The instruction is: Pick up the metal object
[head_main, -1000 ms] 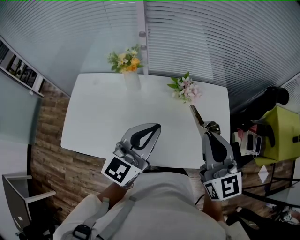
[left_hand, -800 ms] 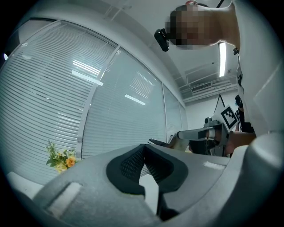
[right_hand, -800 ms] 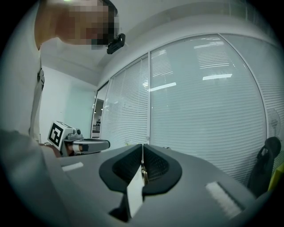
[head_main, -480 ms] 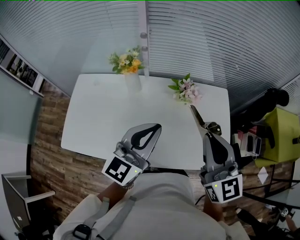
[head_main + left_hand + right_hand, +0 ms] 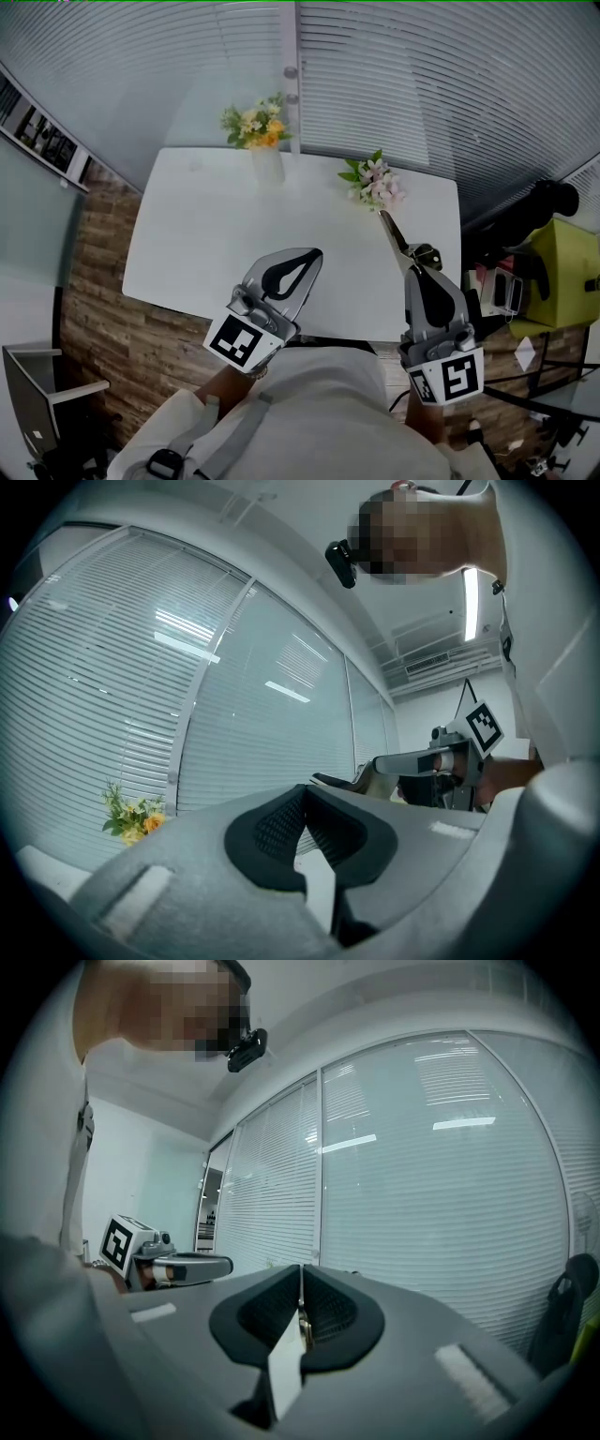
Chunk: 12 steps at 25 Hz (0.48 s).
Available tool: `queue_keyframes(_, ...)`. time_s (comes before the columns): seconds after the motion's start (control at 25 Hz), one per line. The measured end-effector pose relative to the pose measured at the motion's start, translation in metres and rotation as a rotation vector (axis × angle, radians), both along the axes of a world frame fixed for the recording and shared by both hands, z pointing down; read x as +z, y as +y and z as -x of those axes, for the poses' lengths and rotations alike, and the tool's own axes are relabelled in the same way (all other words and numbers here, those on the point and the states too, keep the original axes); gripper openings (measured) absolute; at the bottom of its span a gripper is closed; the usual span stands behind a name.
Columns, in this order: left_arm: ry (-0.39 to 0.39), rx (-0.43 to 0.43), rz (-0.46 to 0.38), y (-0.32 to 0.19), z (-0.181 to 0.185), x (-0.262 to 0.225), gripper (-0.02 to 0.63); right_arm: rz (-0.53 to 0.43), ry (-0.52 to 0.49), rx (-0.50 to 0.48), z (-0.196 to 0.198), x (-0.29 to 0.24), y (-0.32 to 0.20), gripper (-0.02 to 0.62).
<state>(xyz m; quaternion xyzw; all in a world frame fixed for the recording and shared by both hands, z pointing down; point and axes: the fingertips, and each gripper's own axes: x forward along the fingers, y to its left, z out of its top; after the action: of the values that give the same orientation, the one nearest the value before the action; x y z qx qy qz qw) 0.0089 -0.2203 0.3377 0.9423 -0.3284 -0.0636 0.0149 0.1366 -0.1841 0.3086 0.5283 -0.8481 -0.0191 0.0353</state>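
Right gripper (image 5: 301, 1271): fingers (image 5: 272, 1312) pinch the metal object (image 5: 393, 231), which we see held over the white bench's (image 5: 187, 234) right side. Left gripper (image 5: 302, 793): fingers (image 5: 267, 832) pressed together, empty, over the bench's near edge.

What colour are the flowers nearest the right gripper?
The small flower bunch is pink and white; head view shows it best.

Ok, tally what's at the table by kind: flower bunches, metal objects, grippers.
Flower bunches: 2, a yellow bunch and a pink bunch
Metal object: 1, clamped by the right gripper
Grippers: 2, the left gripper and the right gripper
Total: 5
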Motion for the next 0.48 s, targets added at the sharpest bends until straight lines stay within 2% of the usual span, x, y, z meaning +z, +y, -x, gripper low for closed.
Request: queue_keyframes(0.48, -0.001, -0.006, 0.001, 0.0009, -0.0019, -0.001, 0.006, -0.01, -0.003, 0.004, -0.0047, -0.0052, 0.0009, 0.014)
